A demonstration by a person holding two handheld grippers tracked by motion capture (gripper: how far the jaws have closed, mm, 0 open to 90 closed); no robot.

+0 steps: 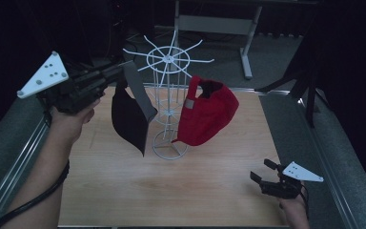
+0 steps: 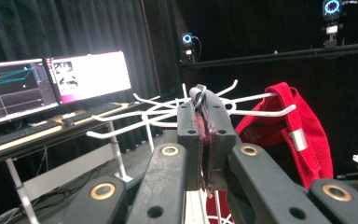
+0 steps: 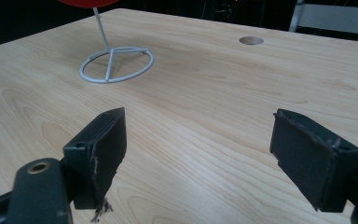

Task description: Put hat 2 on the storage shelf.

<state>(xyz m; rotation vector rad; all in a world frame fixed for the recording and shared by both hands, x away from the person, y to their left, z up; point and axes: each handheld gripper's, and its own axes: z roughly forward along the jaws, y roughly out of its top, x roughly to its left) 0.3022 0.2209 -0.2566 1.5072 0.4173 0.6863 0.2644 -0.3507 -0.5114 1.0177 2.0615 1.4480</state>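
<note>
While the white wire rack (image 1: 169, 102) stands on the table (image 1: 171, 191) bearing a red cap (image 1: 205, 117), the left gripper (image 1: 119, 71) grips a black cap (image 1: 129, 119) hanging below its jaws beside the rack, and the right gripper (image 1: 262, 171) rests released.

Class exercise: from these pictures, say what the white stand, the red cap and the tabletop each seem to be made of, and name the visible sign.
White stand: probably metal wire with a smooth white coating; thin rods, ring base, curved hooks.
Red cap: soft matte fabric, likely cotton; it sags and folds, with a small silvery buckle on its strap.
Tabletop: wood or wood-look laminate; pale printed-looking grain, slight sheen. Which one is unclear.
</note>
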